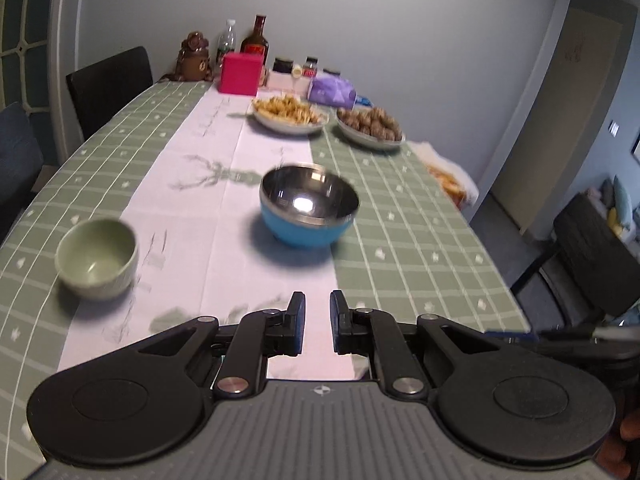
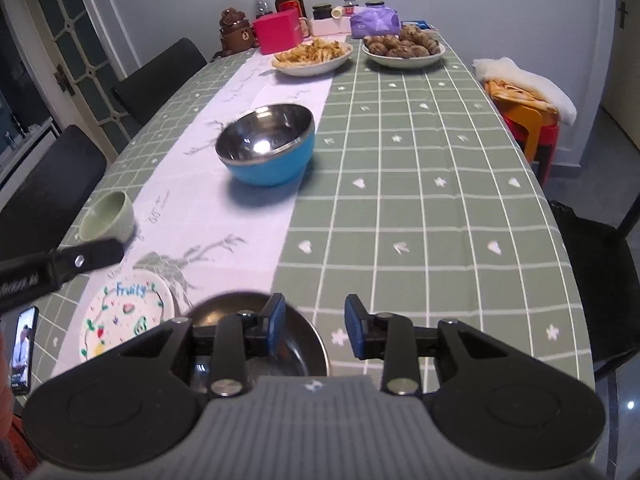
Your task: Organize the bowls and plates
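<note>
Blue steel-lined bowl [image 1: 309, 208] mid-counter [image 2: 420, 200], green cup [image 1: 97, 257] off to its left. Left tool [image 1: 317, 322] nearly pressed together, empty. Right tool [image 2: 315, 326] spread over a dark bowl [image 2: 256, 336], apparently not gripping; painted plate [image 2: 126, 318] beside it.

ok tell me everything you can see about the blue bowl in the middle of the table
The blue bowl is round, with a bright blue outer shell and a shiny, metal-looking inner lining and rim that reflects a spot of light. It looks empty. It stands upright on the pale runner down the middle of the checked green tablecloth, near the runner's edge, casting a soft shadow. Nothing else touches it: the green cup and the food plates sit apart from it.
</note>
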Demonstrator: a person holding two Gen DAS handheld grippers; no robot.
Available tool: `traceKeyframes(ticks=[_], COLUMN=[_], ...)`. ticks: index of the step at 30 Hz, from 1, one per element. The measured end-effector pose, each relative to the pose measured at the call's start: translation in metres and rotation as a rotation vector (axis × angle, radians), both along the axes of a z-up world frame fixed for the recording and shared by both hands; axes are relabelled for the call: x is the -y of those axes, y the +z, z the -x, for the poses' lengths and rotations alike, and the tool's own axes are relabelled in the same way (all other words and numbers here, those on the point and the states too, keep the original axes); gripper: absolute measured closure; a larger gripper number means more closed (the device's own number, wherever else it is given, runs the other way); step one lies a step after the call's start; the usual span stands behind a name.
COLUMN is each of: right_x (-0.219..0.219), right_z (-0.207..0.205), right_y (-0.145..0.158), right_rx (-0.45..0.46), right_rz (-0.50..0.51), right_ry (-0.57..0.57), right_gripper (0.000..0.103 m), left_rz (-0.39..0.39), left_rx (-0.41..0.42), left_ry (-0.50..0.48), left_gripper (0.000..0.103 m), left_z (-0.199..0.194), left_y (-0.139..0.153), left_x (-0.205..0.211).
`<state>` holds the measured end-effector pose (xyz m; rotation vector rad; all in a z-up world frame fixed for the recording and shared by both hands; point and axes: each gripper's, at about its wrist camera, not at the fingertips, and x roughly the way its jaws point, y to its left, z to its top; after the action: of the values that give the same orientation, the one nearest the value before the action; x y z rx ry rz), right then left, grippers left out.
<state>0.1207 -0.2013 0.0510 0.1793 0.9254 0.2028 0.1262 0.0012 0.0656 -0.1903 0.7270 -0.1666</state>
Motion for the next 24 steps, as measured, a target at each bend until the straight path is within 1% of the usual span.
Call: traceKeyframes(ticks=[5,10,14,17,21,24], right_x=[-0.014,-0.026,-0.035,-0.041,-0.052,-0.062], right_z=[-0.025,-0.06,-0.091,-0.117,-0.144,-0.16], right_y=[0.005,-0.001,-0.005,-0.009,-0.014,-0.015], right_rx=[-0.003,-0.041,-0.05,-0.071,-0.091,-0.101], right_rz=[-0.014,-0.044,-0.012,-0.018,-0.04,-0.036], right_ry=[0.018,0.001,-0.034,-0.069,-0.088,-0.092], right_gripper=[0.07,0.07,0.07,0.07,0.07,0.07], left_rz=[-0.009,0.024,0.068,0.078,0.097,0.12], left_rx=[0.016,-0.008,-0.011,-0.002,-0.022,-0.034], left_ry=[0.017,0.071,0.117,0.092,0.118,0.11], left_gripper=[0.09,0.089,0.088,0.084,0.083,0.082], left_z=[-0.034,-0.065,-0.084,-0.097,-0.115,-0.128], left_y=[-0.008,-0.02,-0.026,-0.029,-0.034,-0.039], left_x=[-0.007,-0.026,-0.041,-0.048,-0.059,-0.067])
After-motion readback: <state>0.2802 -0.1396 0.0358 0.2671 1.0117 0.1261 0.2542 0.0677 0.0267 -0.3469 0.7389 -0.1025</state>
